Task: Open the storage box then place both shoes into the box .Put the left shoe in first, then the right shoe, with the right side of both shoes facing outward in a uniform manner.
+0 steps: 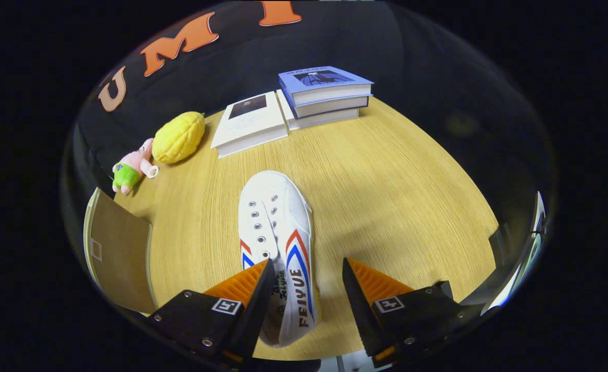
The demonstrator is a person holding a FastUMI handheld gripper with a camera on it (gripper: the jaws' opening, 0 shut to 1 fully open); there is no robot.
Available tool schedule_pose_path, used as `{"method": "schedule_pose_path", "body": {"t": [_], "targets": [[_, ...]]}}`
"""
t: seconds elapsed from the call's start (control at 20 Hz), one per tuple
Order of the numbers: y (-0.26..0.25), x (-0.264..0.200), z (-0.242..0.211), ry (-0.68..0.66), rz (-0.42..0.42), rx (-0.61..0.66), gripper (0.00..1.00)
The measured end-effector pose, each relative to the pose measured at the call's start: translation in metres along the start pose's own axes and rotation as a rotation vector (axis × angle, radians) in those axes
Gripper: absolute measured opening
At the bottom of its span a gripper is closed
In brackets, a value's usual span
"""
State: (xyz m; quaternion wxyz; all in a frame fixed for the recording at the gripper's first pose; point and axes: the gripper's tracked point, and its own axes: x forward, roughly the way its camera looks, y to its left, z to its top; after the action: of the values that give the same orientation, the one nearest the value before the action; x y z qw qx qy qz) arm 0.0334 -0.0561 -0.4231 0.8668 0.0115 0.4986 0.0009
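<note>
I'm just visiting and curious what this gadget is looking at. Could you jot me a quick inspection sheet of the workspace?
Surface: wooden table, mostly bare.
Job's things: white shoe lying between the fingers, heel end nearest them; brown box panel beside it.
Clutter: yellow plush fruit, pink plush toy, open book, stacked books at the far edge.
Grippers: gripper open, orange fingers straddling the shoe.
Cables: nothing seen.
Surroundings: black cloth wall.

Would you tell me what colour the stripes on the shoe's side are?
Red and blue chevron stripes on the white shoe, seen in the gripper view.
</note>
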Motion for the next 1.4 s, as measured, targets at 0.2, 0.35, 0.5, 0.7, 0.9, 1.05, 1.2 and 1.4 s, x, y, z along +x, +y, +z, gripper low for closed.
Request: {"method": "schedule_pose_path", "body": {"t": [0.2, 0.35, 0.5, 0.7, 0.9, 1.05, 1.2, 1.4], "targets": [[0.0, 0.009, -0.009, 0.037, -0.003, -0.002, 0.62], [0.001, 0.011, -0.012, 0.047, 0.016, -0.01, 0.59], [0.0, 0.013, -0.012, 0.065, 0.016, -0.02, 0.58], [0.006, 0.012, -0.008, 0.059, 0.043, 0.004, 0.26], [0.003, 0.003, -0.003, 0.017, -0.003, 0.075, 0.01], [0.012, -0.016, 0.005, -0.02, -0.015, 0.075, 0.0], [0.039, -0.041, 0.012, -0.048, 0.038, 0.094, 0.0], [0.081, -0.075, 0.024, -0.114, 0.06, 0.072, 0.0]]}}
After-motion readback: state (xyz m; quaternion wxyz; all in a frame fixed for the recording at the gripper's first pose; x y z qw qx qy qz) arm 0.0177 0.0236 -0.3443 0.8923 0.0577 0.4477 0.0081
